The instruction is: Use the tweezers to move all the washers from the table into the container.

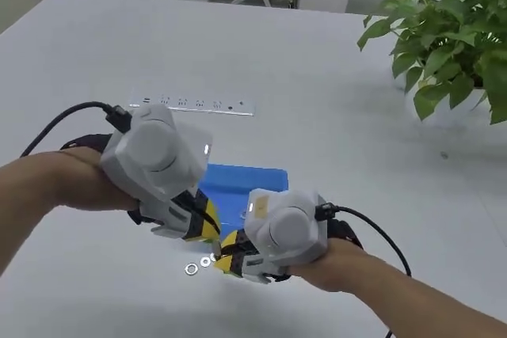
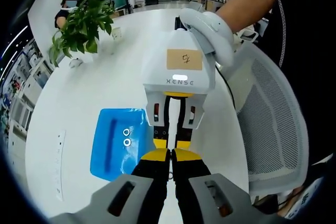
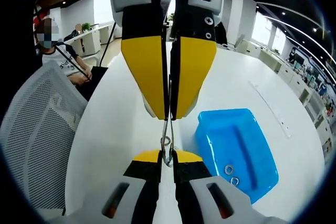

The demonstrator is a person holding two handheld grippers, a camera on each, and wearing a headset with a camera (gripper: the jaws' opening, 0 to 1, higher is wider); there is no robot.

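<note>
My two grippers meet tip to tip low over the white table. The left gripper [image 1: 207, 227] [image 2: 170, 156] and the right gripper [image 1: 226, 259] [image 3: 168, 158] are both shut on the thin metal tweezers [image 3: 168, 135], which bridge the small gap between them. Just behind them lies the blue container [image 1: 245, 184] [image 2: 105, 166] [image 3: 252, 129], with two washers [image 2: 126, 137] [image 3: 231, 174] in it. Two more washers [image 1: 198, 265] lie on the table right below the jaws.
A white power strip [image 1: 194, 104] lies beyond the container. A potted plant [image 1: 451, 29] stands at the far right. A mesh office chair [image 2: 273, 119] [image 3: 37, 119] sits at the table's near side, and a person [image 3: 58, 56] sits further off.
</note>
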